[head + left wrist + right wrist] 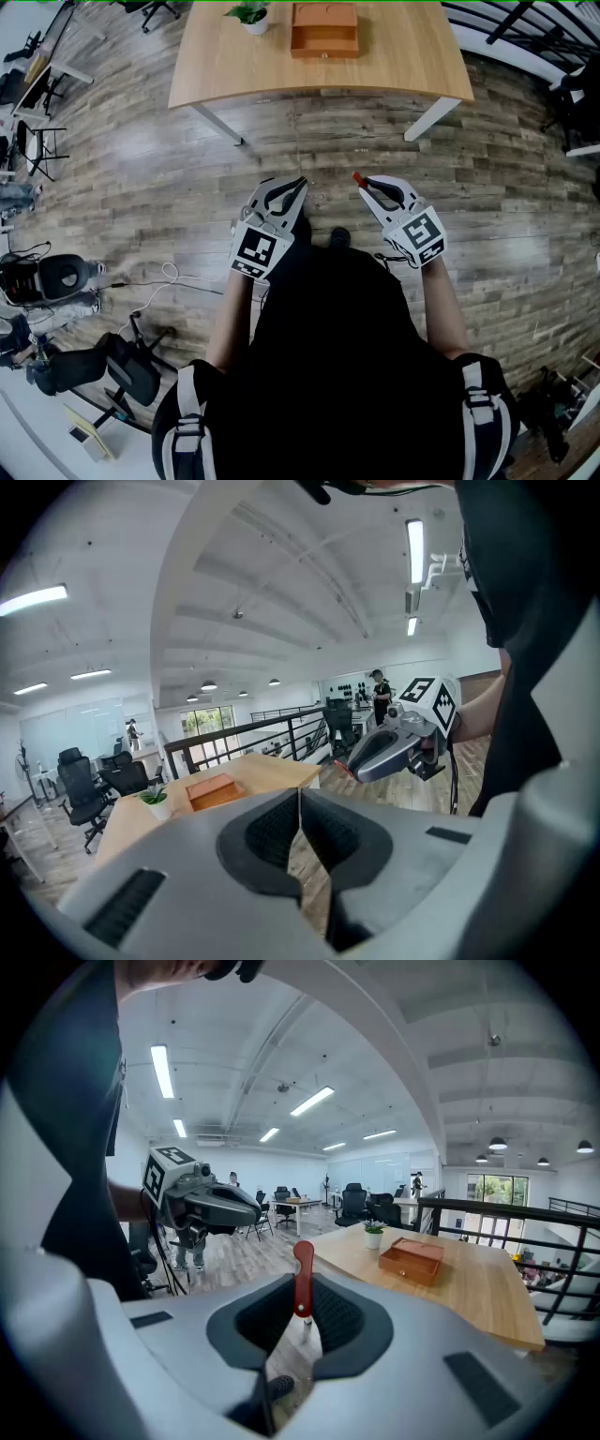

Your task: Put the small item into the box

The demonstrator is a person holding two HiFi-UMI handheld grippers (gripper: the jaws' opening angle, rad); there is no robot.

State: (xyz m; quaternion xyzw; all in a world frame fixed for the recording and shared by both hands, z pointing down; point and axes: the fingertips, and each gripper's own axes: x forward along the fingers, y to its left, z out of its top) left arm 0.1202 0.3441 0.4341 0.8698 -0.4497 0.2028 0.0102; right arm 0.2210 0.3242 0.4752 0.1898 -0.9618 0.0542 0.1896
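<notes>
The small item [357, 177] is a slim red piece, and my right gripper [363, 185] is shut on it; in the right gripper view the red item [303, 1274] stands upright between the dark pads, sticking out past them. My left gripper [298, 185] is shut with nothing in it, its pads meeting along a thin line [300, 803]. Both grippers are held side by side over the wooden floor, short of the table. The box [324, 30] is an orange-brown wooden one on the light wooden table [394, 56] ahead, also seen as the box [412, 1260] and the box [214, 789].
A small potted plant [251, 16] stands left of the box on the table. White table legs [217, 123] reach the plank floor. Office chairs, gear and cables [56, 277] crowd the left; a dark railing [525, 23] runs at the far right.
</notes>
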